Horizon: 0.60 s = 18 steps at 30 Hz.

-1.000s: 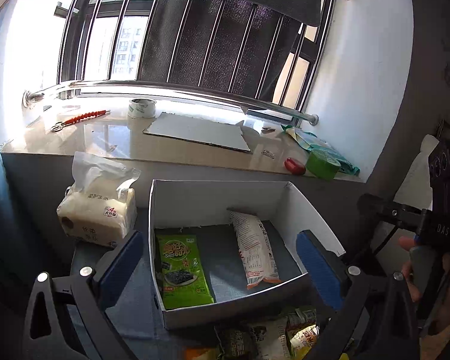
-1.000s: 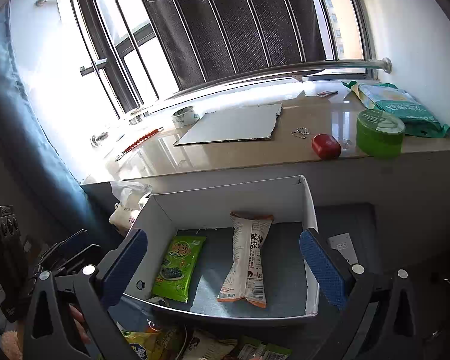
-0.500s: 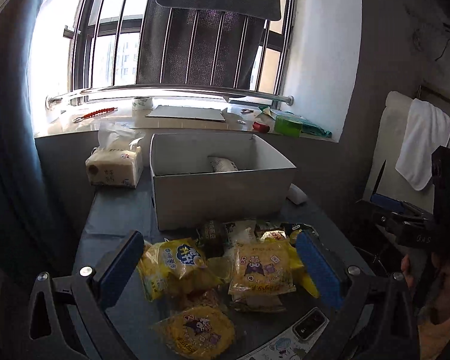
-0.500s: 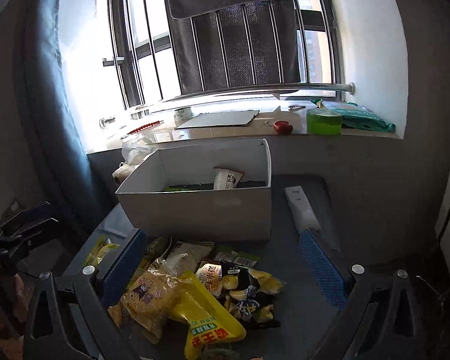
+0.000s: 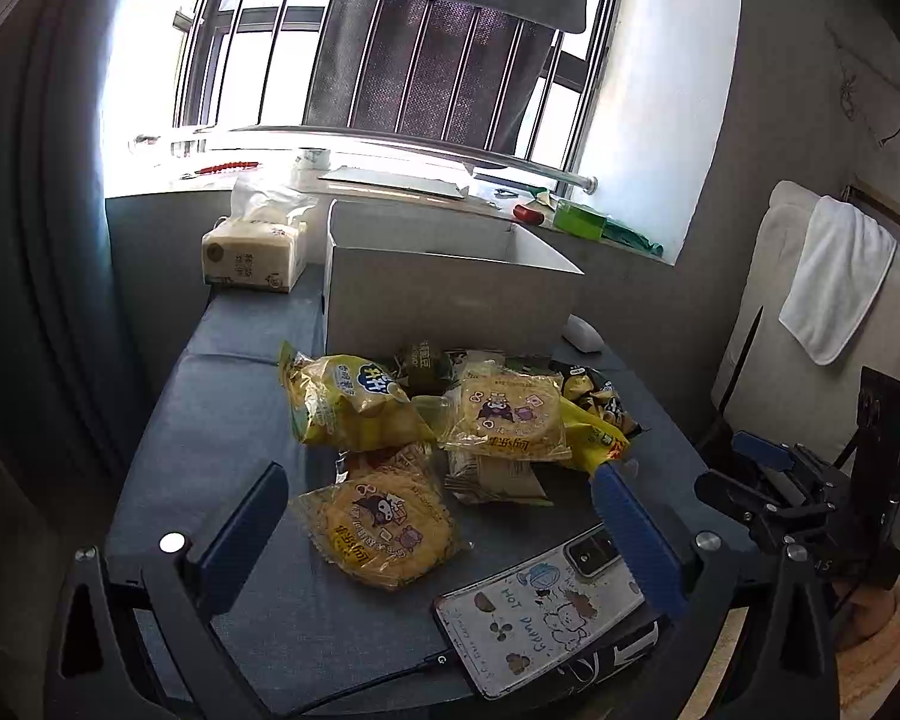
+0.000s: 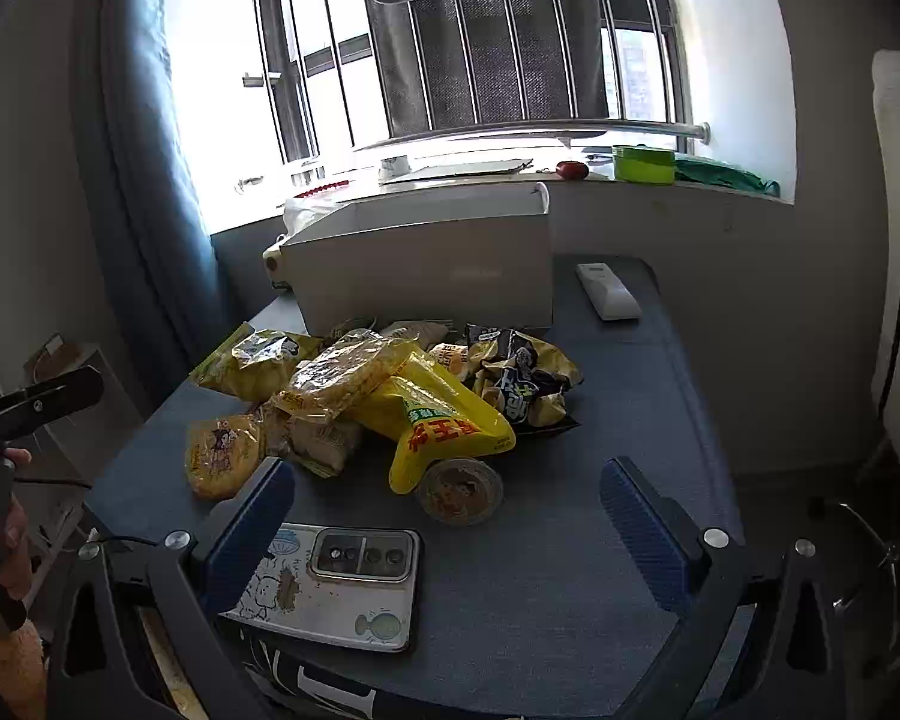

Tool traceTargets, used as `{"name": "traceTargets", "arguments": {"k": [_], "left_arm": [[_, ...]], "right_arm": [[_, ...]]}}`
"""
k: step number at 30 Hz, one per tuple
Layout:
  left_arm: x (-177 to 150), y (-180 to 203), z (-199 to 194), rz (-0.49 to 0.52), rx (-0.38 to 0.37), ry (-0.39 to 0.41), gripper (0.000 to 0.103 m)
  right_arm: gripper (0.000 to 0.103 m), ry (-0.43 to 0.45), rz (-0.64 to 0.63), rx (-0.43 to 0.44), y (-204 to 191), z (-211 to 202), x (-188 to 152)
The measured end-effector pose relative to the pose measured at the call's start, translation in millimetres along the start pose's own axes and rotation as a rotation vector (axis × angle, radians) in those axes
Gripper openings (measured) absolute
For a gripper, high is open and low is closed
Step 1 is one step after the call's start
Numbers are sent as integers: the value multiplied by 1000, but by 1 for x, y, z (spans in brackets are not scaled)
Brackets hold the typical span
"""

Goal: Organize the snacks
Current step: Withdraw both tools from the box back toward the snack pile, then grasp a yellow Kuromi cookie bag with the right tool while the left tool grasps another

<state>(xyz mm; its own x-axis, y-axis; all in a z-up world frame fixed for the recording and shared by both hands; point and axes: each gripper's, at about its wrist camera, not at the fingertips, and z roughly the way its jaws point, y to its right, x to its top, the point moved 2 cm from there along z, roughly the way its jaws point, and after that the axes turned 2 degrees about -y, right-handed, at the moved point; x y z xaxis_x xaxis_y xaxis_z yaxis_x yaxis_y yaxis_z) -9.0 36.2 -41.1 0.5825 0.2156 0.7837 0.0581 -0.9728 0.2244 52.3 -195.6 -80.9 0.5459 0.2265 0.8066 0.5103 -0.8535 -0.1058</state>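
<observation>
A pile of several snack packets, mostly yellow, lies on the blue table in front of a white cardboard box (image 5: 450, 294) (image 6: 426, 267). A round yellow biscuit packet (image 5: 384, 531) lies nearest my left gripper (image 5: 438, 498), which hangs open above the near table, empty. Behind it are a yellow chip bag (image 5: 348, 402) and another round packet (image 5: 510, 414). In the right wrist view, a long yellow packet (image 6: 432, 414) and a small round cup (image 6: 461, 489) lie just beyond my open, empty right gripper (image 6: 450, 498). The box's inside is hidden.
A phone in a cartoon case (image 5: 546, 606) (image 6: 336, 582) lies on the near table edge, with a cable. A tissue pack (image 5: 252, 255) stands left of the box, a white remote (image 6: 607, 291) to its right. The windowsill behind holds a green tub (image 6: 643, 163) and a red object (image 6: 572, 169).
Both grippers have pulled back and down from over the box to the near table edge. The box's inside has dropped out of sight, and the snack pile and phone have come into view.
</observation>
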Motion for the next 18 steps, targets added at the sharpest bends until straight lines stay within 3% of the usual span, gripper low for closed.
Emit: {"name": "traceTargets", "arguments": {"k": [6,10,14,18], "left_arm": [[-2,-4,0,-1,0,4,103],[-5,-12,1,-16,-2,-8,103],[-10,-18,4,-16,1,-25,103],[-15,-22,11,-23,0,-47,103]], "right_arm": [[103,6,-192,-37,-36,20,12],[103,-23,-325,12,-53,46,23],[103,-79,-492,46,-68,75,37],[103,-154,-579,67,-79,110,45]]}}
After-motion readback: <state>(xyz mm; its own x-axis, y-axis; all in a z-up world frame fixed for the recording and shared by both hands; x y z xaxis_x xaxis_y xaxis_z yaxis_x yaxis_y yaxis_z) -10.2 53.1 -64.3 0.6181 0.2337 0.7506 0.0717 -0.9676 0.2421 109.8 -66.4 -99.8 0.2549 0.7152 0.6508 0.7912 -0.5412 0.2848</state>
